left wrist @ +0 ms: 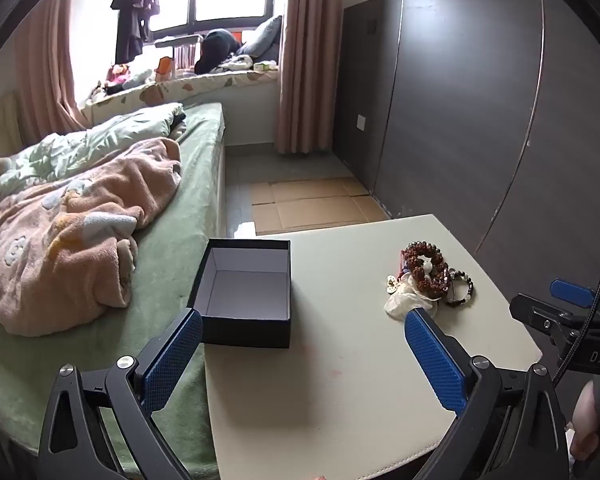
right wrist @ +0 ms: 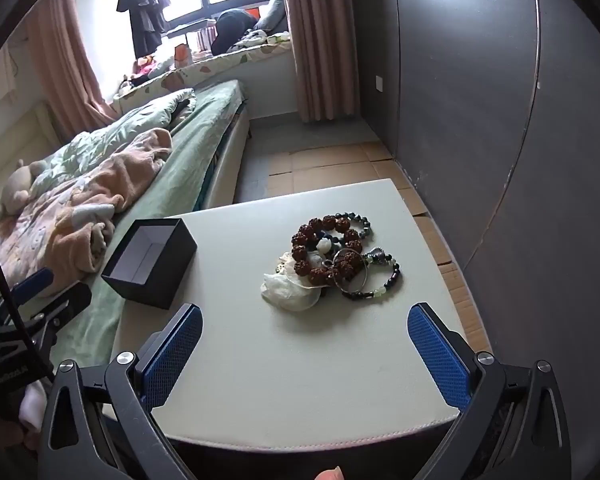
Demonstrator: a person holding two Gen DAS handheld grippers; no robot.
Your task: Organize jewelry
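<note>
A pile of jewelry (right wrist: 334, 260) lies on the cream table (right wrist: 300, 360): a brown seed-bead bracelet, dark and green beaded bracelets, a metal ring and a white pouch (right wrist: 292, 294). The same jewelry pile (left wrist: 428, 274) shows toward the table's right in the left wrist view. An empty black box (left wrist: 246, 292) with a white lining stands open at the table's left edge, also seen as the box (right wrist: 150, 262) in the right wrist view. My left gripper (left wrist: 304, 328) is open just in front of the box. My right gripper (right wrist: 304, 320) is open, short of the pile. Nothing sits between either pair of fingers.
A bed (left wrist: 180, 240) with green sheet and pink blanket (left wrist: 72, 232) runs along the table's left side. Dark wardrobe doors (left wrist: 480, 100) stand on the right. Flattened cardboard (left wrist: 312, 204) lies on the floor beyond the table. The other gripper (left wrist: 572, 312) shows at the right edge.
</note>
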